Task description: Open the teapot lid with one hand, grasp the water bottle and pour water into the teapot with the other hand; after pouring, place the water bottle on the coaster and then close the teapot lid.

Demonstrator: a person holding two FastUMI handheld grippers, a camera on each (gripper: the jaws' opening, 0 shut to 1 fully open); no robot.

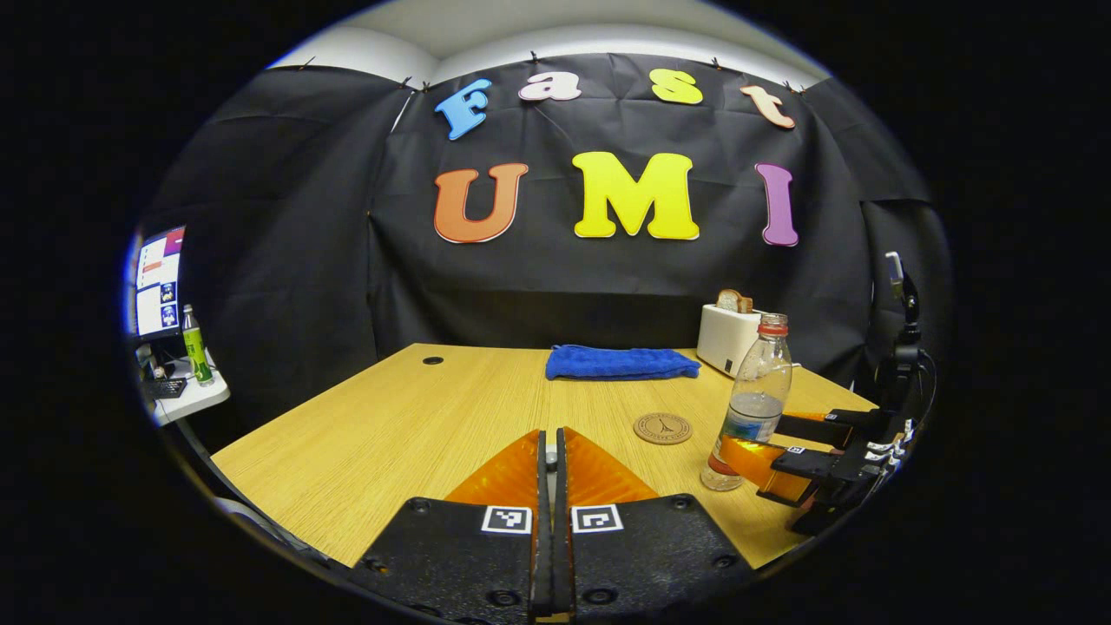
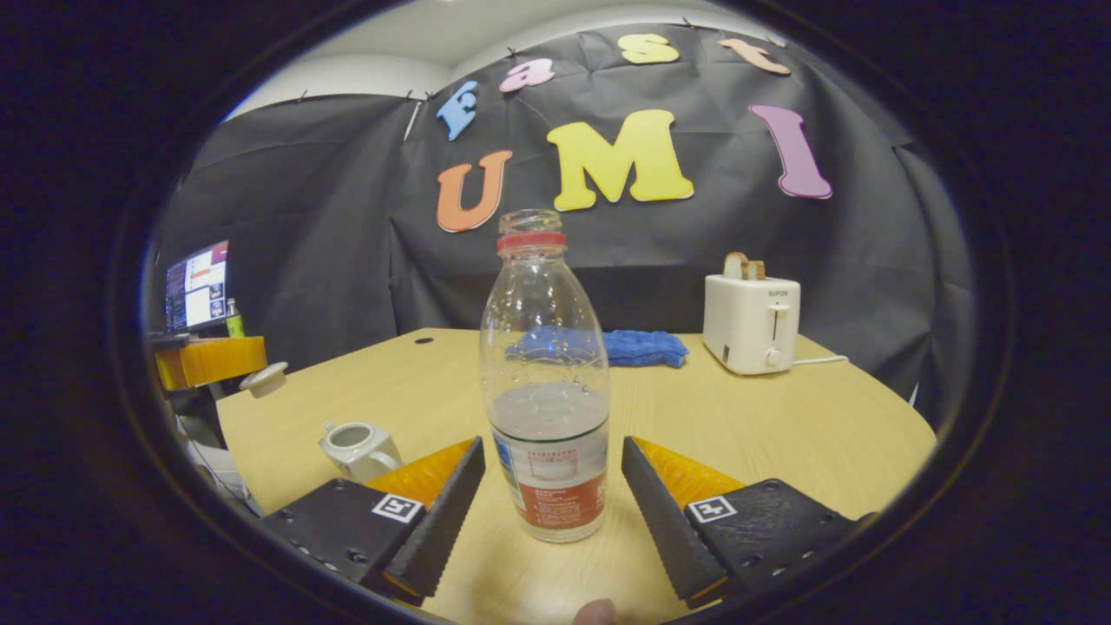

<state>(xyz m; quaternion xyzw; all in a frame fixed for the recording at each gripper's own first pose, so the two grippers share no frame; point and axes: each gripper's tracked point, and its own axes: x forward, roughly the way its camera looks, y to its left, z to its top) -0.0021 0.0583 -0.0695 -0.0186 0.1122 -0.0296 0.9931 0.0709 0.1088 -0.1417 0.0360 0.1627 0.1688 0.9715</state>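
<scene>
Clear plastic, part full, uncapped: the bottle stands upright on the table, between the spread fingers of the right gripper, neither finger touching it yet. To the far left, the left gripper appears to hold the lid up off the table; in the left gripper view its jaws look pressed together on something thin. The teapot sits open, near left. The coaster lies just left of the bottle. Risk, as I judge it: one finger closing first could tip the bottle and spill water. A loose grip on the label could slip during pouring.
</scene>
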